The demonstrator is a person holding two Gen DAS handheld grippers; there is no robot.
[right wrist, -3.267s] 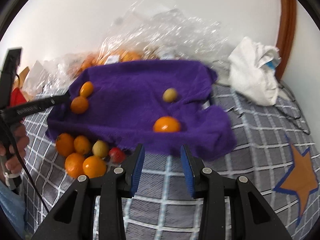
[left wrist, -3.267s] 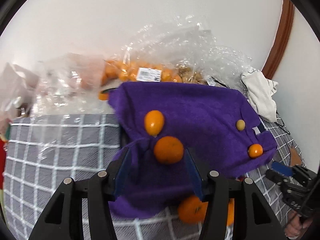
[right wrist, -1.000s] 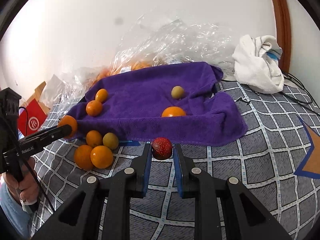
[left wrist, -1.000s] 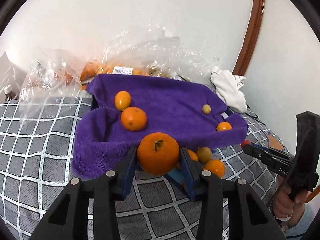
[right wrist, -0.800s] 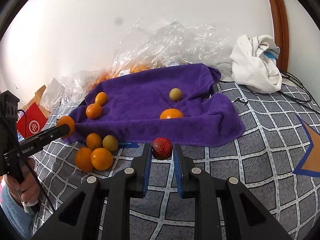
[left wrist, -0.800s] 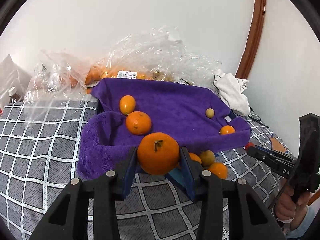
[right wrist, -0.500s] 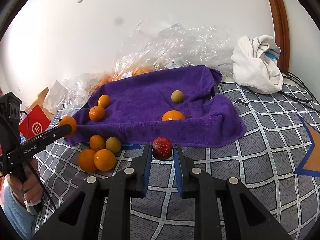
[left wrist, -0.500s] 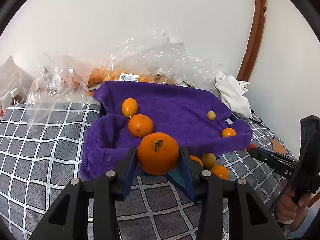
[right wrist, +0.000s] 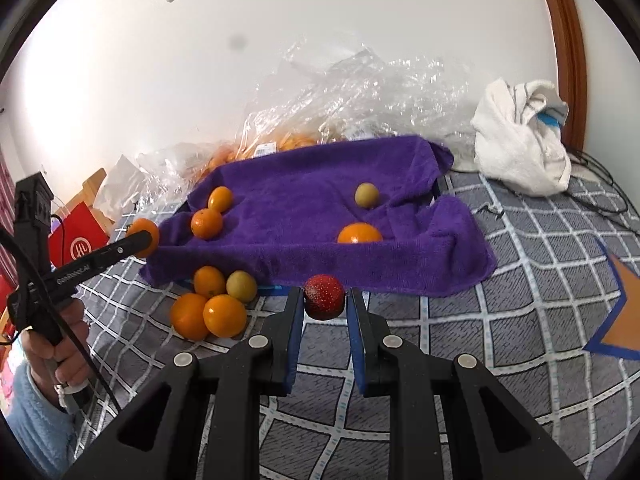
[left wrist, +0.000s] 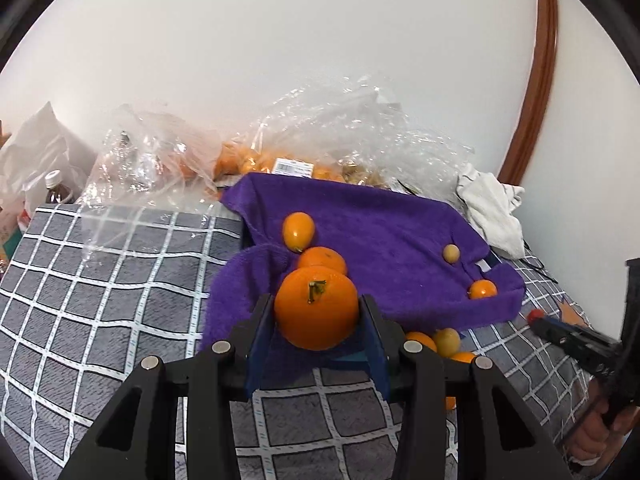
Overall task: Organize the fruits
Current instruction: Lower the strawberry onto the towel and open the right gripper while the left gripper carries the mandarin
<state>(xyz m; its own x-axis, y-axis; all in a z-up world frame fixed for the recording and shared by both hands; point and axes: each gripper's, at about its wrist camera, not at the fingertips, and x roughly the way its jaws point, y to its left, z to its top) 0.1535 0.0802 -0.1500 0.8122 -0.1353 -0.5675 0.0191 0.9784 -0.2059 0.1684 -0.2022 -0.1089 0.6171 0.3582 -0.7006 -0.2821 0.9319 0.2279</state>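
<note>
Left wrist view first. Clamped tight between the blue pads of the left gripper point(left wrist: 316, 306): a large round orange with a green stem point(left wrist: 316, 316), lifted clear of the grey checked bedspread point(left wrist: 100, 280) at the near edge of the crumpled purple towel point(left wrist: 392, 232). Empty and spread wide a few seconds ago, over fruit lying on the towel; gripped the same way for the last second, with hardly any drift. Farther off on the towel: an oval orange kumquat point(left wrist: 298, 231), a smaller round orange point(left wrist: 326, 258), a small yellow-green fruit point(left wrist: 451, 253) and a small orange at the right fold point(left wrist: 483, 289).

Right wrist view next. Pinched shut in the right gripper point(right wrist: 324, 300): a small speckled red fruit point(right wrist: 323, 297), raised just near of the towel's front edge. Seconds earlier, open and empty, with that red fruit lying beside the loose pile of oranges point(right wrist: 212, 308) to the near left. Visible far left, the left gripper with its orange.

Both picks apparently done, then; placing, likely on the towel, not yet begun.
</note>
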